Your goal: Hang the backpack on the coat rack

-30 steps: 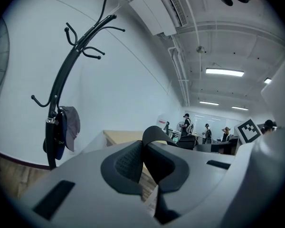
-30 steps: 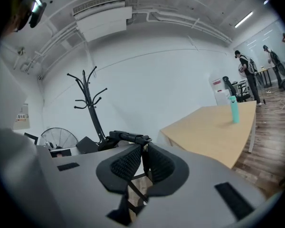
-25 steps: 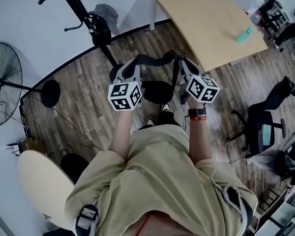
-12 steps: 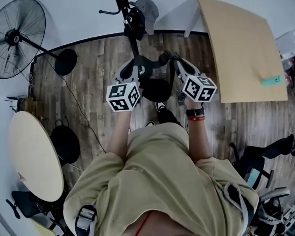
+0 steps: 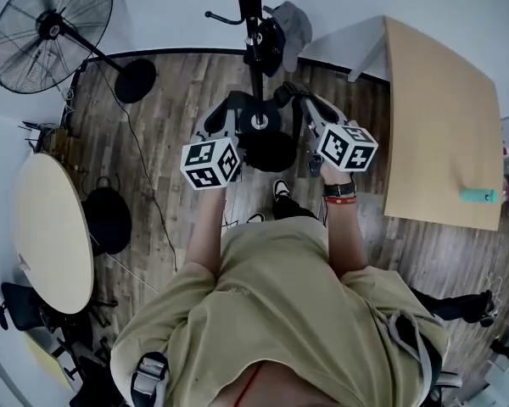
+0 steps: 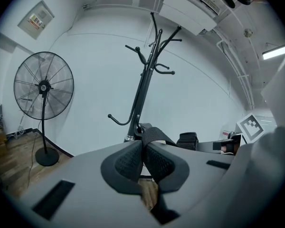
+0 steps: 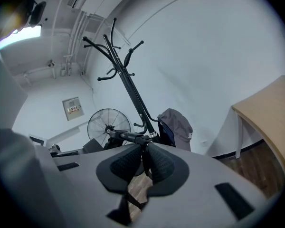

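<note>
The black backpack [image 5: 268,153] hangs low between my two grippers, held by its straps. My left gripper [image 6: 143,154] is shut on a black strap [image 6: 155,136]. My right gripper [image 7: 145,158] is shut on another strap [image 7: 143,151] of the bag. The black coat rack [image 5: 253,32] stands straight ahead, its foot [image 5: 259,123] just beyond the bag. Its pole and curved hooks rise above the jaws in the left gripper view [image 6: 145,84] and the right gripper view [image 7: 127,84]. In the head view the left gripper [image 5: 224,122] and right gripper [image 5: 309,112] flank the pole.
A grey cap [image 5: 293,22] and a dark bag [image 5: 270,44] hang low on the rack. A standing fan [image 5: 51,22] is at the left, a round table [image 5: 49,237] near left, a wooden table [image 5: 441,117] at the right. A cable [image 5: 140,176] runs across the floor.
The person has turned and stepped toward the coat rack, which has come from the upper left to straight ahead between the grippers. Both grippers still hold the straps.
</note>
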Demonstrator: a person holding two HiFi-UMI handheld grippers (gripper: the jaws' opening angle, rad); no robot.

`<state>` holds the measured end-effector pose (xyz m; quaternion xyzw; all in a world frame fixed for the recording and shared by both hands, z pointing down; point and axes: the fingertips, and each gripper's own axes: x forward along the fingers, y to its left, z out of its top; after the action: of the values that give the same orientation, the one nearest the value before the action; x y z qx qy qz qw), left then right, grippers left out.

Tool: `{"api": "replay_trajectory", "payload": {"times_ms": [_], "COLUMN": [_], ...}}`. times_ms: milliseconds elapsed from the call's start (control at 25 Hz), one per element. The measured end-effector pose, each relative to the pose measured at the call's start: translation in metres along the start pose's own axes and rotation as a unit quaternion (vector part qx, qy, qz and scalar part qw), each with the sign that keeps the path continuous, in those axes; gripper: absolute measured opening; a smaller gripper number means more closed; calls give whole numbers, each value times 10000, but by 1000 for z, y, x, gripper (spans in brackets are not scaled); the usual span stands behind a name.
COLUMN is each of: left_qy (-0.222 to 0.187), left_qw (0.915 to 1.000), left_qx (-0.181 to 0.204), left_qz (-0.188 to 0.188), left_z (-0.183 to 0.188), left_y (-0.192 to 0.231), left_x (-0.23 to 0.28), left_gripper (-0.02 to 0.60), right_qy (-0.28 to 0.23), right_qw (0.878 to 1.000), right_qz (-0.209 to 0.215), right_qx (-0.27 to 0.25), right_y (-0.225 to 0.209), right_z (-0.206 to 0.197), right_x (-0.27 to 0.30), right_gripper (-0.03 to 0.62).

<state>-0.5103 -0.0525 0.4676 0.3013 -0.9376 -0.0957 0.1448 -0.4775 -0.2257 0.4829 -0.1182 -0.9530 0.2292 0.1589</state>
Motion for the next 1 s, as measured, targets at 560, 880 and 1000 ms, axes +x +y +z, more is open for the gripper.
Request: {"api": "replay_trajectory", "payload": {"times_ms": [560, 880, 1000], "left_qy": [-251, -206, -206], "left_qw": [9972, 9969, 9968], "left_qx": [-228, -336, -387], "left_qz": [670, 674, 668], "left_z": [31, 31, 32], "left_y": [69, 82, 85], "left_x": [51, 83, 95], "left_gripper": [26, 26, 26], "right_qy": [146, 193, 207], "right_qw": [9989, 9988, 9989], "right_qz": [415, 442, 419], "right_qx": [-130, -5, 9], "right_y": [-16, -33, -41], "right_z": [40, 45, 48], "right_x": [93, 121, 132], "right_gripper": [55, 55, 55]}}
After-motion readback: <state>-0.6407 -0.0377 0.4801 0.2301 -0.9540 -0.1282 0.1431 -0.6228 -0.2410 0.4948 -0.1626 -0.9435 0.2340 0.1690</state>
